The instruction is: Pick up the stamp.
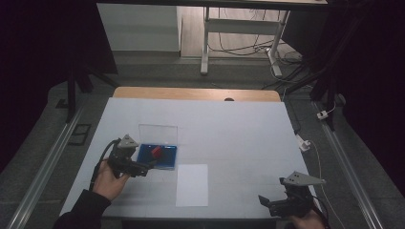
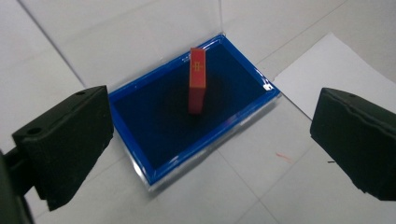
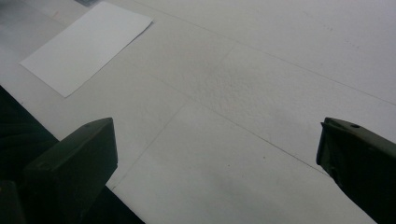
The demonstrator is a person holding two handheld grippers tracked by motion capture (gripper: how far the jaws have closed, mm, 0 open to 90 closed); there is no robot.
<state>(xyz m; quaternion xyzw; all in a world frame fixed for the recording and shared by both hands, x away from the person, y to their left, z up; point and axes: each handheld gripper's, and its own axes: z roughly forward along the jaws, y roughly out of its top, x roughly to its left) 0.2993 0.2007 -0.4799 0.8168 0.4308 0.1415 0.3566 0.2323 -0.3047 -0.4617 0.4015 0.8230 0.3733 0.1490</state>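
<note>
Since the red block (image 2: 197,80) stands on edge inside the blue tray (image 2: 135,95), the left gripper (image 2: 212,140) hangs wide open and empty right over it, probably lining up a grab, while the right gripper (image 3: 217,172) idles open.

The left gripper (image 1: 143,168) is black, with a grey three-cornered plate (image 1: 127,141) on top. A black cable (image 1: 99,164) loops out of its back. The hand (image 1: 111,183) around it comes out of a dark sleeve (image 1: 82,212).

In the left gripper view, its jaws are two thick black blocks with a rough, foam-like face. The left block has small round holes (image 2: 79,93) on its top edge.

The right gripper (image 1: 270,202) is black too and has the same kind of grey pointed plate (image 1: 301,180), with tiny dark dots on it. In the right gripper view, its jaws are dark, smooth blocks, and the right one has a small round hole (image 3: 356,126) near its tip.
</note>
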